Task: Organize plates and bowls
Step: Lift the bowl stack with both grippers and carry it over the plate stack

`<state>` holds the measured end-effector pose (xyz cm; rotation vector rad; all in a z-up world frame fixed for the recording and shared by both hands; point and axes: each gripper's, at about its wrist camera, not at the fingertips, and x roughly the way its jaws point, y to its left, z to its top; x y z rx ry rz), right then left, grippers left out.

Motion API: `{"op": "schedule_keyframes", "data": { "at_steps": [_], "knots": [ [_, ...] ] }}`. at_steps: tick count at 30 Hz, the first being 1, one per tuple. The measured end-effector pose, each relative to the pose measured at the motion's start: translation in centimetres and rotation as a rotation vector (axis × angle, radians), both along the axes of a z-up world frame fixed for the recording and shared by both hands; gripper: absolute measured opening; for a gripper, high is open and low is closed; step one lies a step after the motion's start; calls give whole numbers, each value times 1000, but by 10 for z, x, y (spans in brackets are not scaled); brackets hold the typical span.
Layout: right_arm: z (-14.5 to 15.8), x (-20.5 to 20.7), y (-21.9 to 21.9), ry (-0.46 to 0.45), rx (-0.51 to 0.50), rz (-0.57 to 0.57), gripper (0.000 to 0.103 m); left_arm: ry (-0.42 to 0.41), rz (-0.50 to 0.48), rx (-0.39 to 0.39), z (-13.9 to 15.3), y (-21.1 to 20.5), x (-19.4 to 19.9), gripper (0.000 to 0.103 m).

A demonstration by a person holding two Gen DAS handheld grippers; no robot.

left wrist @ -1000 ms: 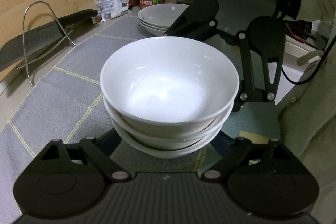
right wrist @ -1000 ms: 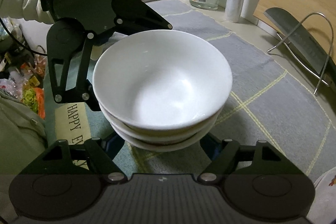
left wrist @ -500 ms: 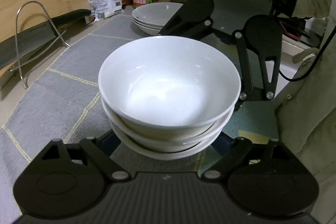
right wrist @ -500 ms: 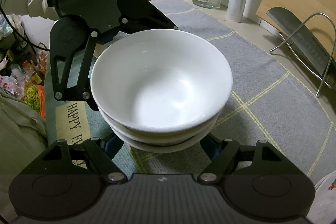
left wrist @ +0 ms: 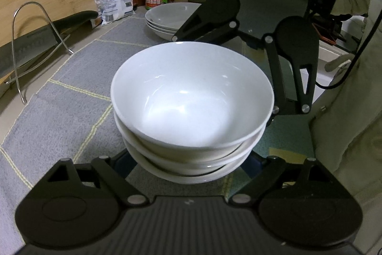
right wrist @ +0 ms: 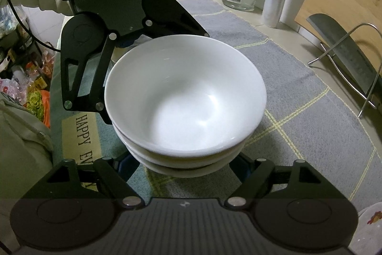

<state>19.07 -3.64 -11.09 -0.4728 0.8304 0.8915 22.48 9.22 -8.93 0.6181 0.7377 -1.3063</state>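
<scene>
While both tongs are flanking the stacked bowls (left wrist: 191, 109) (left tongs (left wrist: 188, 166) closing, right tongs (right wrist: 186, 169) opening), pad contact is staying hidden; only the left view is showing stacked plates (left wrist: 167, 18) far behind.

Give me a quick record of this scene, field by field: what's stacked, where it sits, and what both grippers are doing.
bowl stack: three white bowls nested, upright
surface: grey mat
left gripper: jaws closing, bowl stack between them; pad contact hidden
right gripper: fingers either side of the bottom bowl; pad contact hidden
plates: white, stacked beyond the bowls, apart from them
cleaver: leaning in a wire rack
</scene>
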Motion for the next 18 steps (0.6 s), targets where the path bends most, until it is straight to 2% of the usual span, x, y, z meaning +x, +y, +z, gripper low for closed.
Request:
{"op": "schedule_keyframes", "data": {
  "at_steps": [18],
  "knots": [
    [14,-4,-13,-6,-6,36,84,-37,32,1,15,-11,-13,89]
  ]
}}
